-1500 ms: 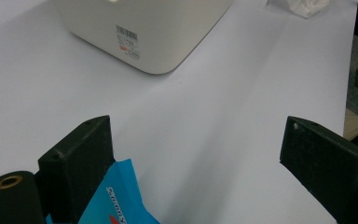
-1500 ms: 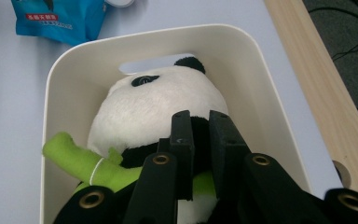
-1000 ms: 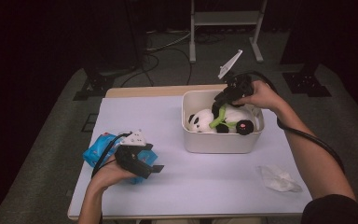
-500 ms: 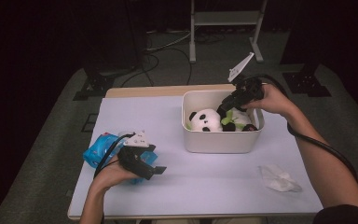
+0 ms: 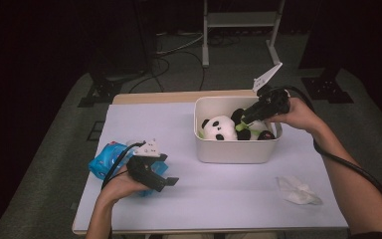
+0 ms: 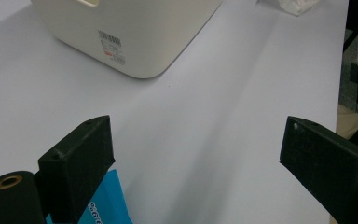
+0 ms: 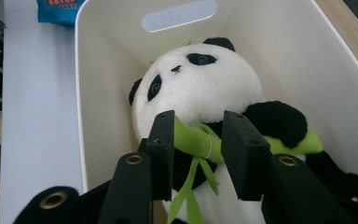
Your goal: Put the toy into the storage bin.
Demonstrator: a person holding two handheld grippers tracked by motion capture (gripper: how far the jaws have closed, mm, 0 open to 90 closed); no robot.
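Nearest you, your left gripper [image 5: 171, 182] rests low on the table [image 5: 219, 199] with its jaws spread wide and nothing between them; its own view adds the corner of the blue packet [image 6: 109, 203] just under the left jaw, which the high view shows lying beside your left hand. Off to the right, a crumpled tissue [image 5: 297, 190] lies alone. Farther on, your right gripper [image 5: 242, 122] dips into the white bin [image 5: 238, 152]. Its own view shows what the high view cannot: the jaws, which have just been opening, straddle the toy panda's [image 7: 200, 84] green bamboo stalk [image 7: 198, 142], seemingly loose around it.
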